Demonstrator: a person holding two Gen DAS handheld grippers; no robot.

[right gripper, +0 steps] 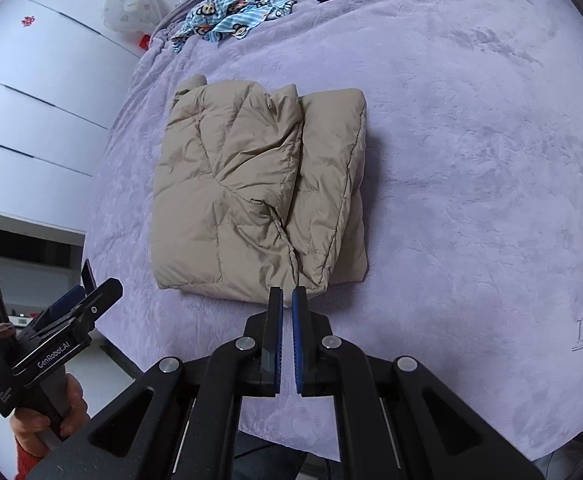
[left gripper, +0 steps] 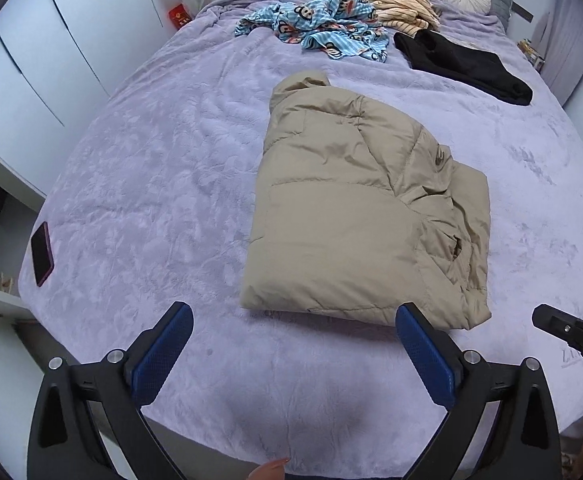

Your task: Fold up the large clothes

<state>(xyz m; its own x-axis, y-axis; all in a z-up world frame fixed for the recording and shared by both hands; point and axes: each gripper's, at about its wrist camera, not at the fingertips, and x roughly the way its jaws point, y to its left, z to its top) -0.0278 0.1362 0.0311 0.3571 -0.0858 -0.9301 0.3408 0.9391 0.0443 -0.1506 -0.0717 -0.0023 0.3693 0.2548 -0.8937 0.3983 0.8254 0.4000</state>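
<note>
Lavender bedspread (left gripper: pixel 151 168) bears my folded tan jacket (left gripper: pixel 355 216); left gripper (left gripper: pixel 293 354) wide, right gripper (right gripper: pixel 287 300) shut empty; next, another garment.

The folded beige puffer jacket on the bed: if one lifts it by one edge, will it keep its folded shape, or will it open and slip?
The beige puffer jacket would probably unfold: its quilted layers lie loose and puffy, nothing ties them. It likely is light for its bulk, being padded. The smooth, slightly shiny shell may slip between tongs.
</note>
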